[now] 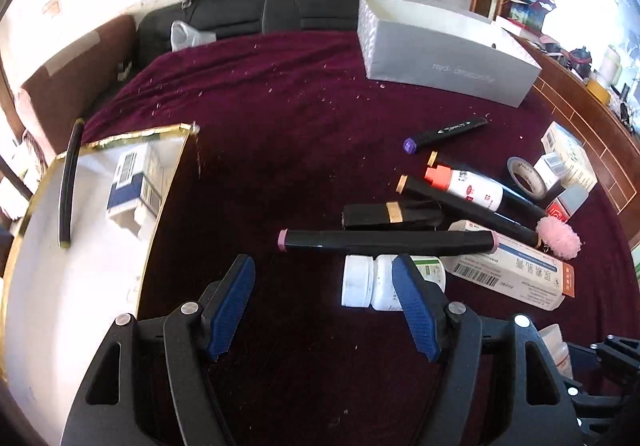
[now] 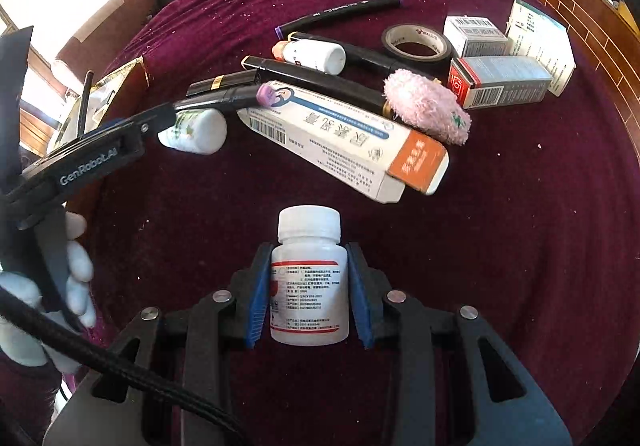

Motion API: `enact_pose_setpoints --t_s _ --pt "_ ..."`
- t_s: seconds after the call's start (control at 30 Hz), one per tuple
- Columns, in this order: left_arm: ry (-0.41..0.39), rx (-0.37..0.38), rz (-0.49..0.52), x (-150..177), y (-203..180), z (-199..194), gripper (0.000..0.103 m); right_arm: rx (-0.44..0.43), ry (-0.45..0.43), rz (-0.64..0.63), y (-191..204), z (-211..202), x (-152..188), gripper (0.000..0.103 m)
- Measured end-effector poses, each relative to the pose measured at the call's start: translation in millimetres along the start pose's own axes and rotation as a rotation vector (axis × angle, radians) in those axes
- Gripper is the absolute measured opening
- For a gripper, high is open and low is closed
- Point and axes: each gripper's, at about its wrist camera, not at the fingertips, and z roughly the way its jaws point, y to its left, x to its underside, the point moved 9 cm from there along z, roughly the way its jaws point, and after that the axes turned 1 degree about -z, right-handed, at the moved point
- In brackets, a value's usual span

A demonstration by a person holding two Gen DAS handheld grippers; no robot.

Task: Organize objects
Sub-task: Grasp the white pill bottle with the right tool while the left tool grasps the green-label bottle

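Your white pill bottle [image 2: 309,278] stands upright between the pads of your right gripper [image 2: 308,296], clamped at its label, above the maroon cloth [image 2: 520,226]. Most sorting looks undone: markers, a long carton [image 2: 344,137], tape roll [image 2: 416,45] and small boxes lie heaped beyond it, while the gold-rimmed tray [image 1: 120,137] holds only a box and a marker. Your left gripper [image 1: 324,306] hangs wide and empty beside a second bottle [image 1: 368,282].
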Motion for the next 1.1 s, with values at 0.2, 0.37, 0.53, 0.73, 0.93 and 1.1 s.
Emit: enact_pose_setpoints --t_s 0.2,0.37,0.53,0.73,0.93,1.1 --pt "0.1 0.157 0.164 17.9 -40.0 0.5 0.066 -0.009 -0.008 -0.007 0.6 0.4 1.6 0.034" --pt "0.015 0.156 0.311 16.4 -45.6 -20.4 0.066 -0.026 -0.012 -0.009 -0.8 0.2 2.5 0.034" --pt "-0.015 0.063 0.328 -1.4 -24.1 -8.9 0.067 -0.02 -0.017 -0.02 -1.0 -0.4 3.2 0.034" --pt "0.118 0.31 0.27 19.9 -48.6 1.2 0.066 -0.039 -0.019 -0.012 -2.1 -0.3 2.5 0.034" --pt "0.115 0.476 0.374 31.8 -75.5 -39.9 0.067 -0.062 -0.022 -0.016 -2.5 -2.5 4.5 0.034" --pt "0.036 0.189 0.435 6.1 -63.1 -15.7 0.067 -0.064 -0.026 -0.006 -3.2 -3.3 3.5 0.034"
